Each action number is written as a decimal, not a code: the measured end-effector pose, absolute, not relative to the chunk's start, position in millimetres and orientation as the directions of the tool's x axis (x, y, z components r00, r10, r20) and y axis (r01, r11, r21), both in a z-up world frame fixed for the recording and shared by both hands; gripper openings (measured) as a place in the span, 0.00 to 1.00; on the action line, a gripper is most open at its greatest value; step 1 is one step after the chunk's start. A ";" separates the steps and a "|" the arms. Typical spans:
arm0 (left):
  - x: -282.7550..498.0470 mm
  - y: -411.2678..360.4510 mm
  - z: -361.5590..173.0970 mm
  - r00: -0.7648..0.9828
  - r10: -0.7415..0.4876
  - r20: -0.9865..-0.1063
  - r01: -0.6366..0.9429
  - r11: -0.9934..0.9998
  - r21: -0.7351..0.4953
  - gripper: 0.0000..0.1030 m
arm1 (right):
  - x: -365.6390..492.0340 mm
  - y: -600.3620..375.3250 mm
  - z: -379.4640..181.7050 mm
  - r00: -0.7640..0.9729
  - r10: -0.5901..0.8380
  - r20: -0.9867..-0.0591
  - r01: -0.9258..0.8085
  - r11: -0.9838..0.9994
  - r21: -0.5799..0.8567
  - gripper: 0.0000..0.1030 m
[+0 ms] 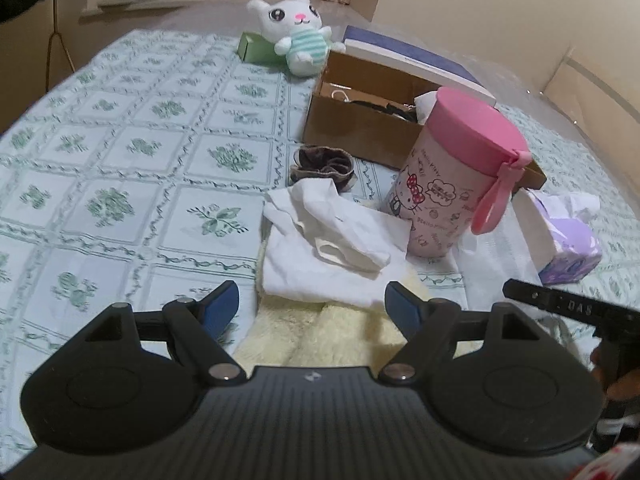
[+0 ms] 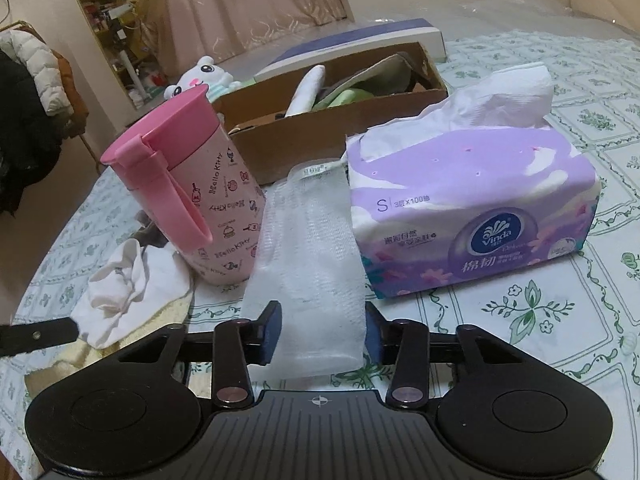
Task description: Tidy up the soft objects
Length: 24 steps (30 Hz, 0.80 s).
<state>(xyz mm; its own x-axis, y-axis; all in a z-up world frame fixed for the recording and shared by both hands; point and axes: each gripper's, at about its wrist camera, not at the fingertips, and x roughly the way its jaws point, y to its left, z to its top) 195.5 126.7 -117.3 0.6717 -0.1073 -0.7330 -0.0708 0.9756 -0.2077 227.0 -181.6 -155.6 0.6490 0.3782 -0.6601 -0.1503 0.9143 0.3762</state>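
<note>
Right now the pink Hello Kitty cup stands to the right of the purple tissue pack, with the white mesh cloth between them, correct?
Not quite. In the right wrist view the pink cup stands to the left of the purple tissue pack; the white mesh cloth does lie between them.

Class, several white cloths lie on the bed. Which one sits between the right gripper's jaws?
The folded white mesh cloth lying flat between the pink cup and the purple tissue pack; the crumpled white cloth lies left of the cup.

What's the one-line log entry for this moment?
left gripper: open over crumpled white cloth | right gripper: around white mesh towel, grip unclear
</note>
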 end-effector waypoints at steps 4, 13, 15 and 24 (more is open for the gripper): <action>206.5 126.9 -126.7 0.669 -0.123 -0.733 -0.081 0.968 -0.236 0.66 | 227.4 -185.0 -157.3 0.648 0.382 -0.659 -0.156 0.914 0.376 0.34; 208.5 130.6 -122.2 0.693 -0.112 -0.712 -0.089 0.967 -0.239 0.12 | 225.8 -190.3 -151.8 0.656 0.367 -0.659 -0.164 0.922 0.350 0.10; 202.0 134.4 -114.1 0.711 -0.115 -0.694 -0.086 0.965 -0.248 0.10 | 222.4 -191.3 -146.0 0.667 0.369 -0.647 -0.181 0.923 0.339 0.06; 143.7 165.6 -71.3 0.761 -0.061 -0.646 -0.111 0.969 -0.222 0.10 | 198.1 -194.9 -112.3 0.717 0.379 -0.586 -0.260 0.924 0.281 0.02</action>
<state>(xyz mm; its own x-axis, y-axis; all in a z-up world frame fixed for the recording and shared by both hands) 143.7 165.6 -71.3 0.7609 -0.0608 -0.6460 -0.1111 0.9687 -0.2221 198.1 -194.9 -112.3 0.7165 0.3792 -0.5855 -0.2597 0.9240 0.2806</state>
